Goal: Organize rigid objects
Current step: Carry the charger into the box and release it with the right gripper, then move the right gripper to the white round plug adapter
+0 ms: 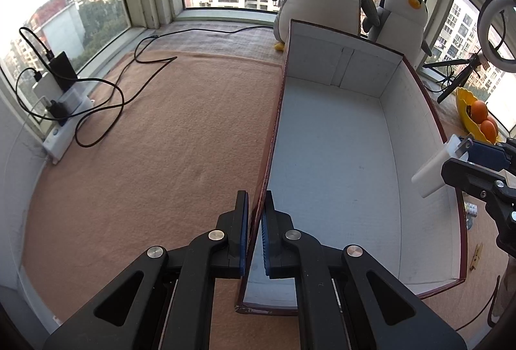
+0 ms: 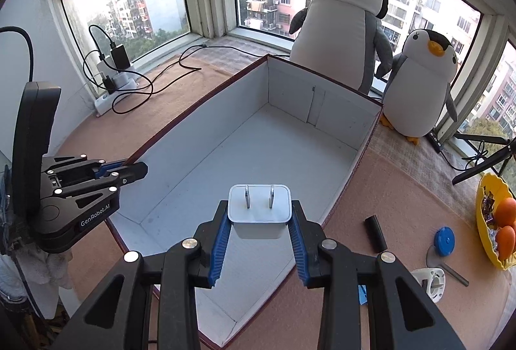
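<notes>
My right gripper (image 2: pixel 259 221) holds a white plastic two-prong wall charger (image 2: pixel 259 209) between its blue pads, above the open white cardboard box with dark red rim (image 2: pixel 225 150). My left gripper (image 1: pixel 254 234) is closed narrow on the box's side wall. Two plush penguins (image 2: pixel 342 24) stand behind.

Count: 1 open box (image 2: pixel 338 130), 1 white plug adapter (image 2: pixel 259 208), 2 plush penguins (image 2: pixel 342 27), 2 grippers (image 2: pixel 259 217), 1 yellow bowl (image 2: pixel 483 227) with 2 oranges (image 2: pixel 506 211), 1 black cylinder (image 2: pixel 375 233), 1 blue disc (image 2: pixel 444 240), 1 power strip (image 1: pixel 66 127).
</notes>
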`<state>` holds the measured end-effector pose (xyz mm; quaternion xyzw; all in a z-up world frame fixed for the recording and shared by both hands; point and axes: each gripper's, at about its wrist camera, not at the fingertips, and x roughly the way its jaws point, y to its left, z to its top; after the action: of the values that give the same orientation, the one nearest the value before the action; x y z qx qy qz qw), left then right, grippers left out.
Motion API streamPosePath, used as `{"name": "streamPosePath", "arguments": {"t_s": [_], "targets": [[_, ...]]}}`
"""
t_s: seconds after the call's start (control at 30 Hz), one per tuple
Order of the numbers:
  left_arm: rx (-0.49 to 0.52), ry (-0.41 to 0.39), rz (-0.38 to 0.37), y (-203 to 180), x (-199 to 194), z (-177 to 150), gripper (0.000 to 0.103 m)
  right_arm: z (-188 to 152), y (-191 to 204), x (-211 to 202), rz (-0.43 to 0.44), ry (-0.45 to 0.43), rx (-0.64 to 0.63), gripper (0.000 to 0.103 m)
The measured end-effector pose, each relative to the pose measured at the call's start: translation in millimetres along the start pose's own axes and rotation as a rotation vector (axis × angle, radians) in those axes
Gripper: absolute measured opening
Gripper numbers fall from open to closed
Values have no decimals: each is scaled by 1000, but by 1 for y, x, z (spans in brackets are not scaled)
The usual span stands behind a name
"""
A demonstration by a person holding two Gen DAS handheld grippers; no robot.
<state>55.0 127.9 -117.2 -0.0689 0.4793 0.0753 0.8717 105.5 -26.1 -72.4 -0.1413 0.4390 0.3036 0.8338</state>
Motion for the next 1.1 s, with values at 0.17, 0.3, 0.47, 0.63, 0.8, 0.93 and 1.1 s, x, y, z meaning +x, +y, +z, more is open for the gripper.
{"name": "streamPosePath", "arguments": {"t_s": [0.17,0.3,0.47,0.63,0.8,0.93,1.1], "targets": [[8,7,1,-1,1,1,6,1,1,-13,-10,-48,-11,61],[12,13,-1,0,2,1,6,1,-6,-20,-25,-59,5,61],[36,18,7,-2,1,1,6,-9,-23,-30,-55,-66,55,61],[82,23,25,-6,2,2,7,-26,-49,-45,-99,-77,125,61],[103,27,25,-6,2,3,7,-52,-81,-59,-154,-77,214,61],[105,32,15,-6,2,3,7,-79,-114,-75,-210,-74,313,61],[111,47,-4,-5,3,1,7,-115,-157,-95,-294,-65,443,61]]}}
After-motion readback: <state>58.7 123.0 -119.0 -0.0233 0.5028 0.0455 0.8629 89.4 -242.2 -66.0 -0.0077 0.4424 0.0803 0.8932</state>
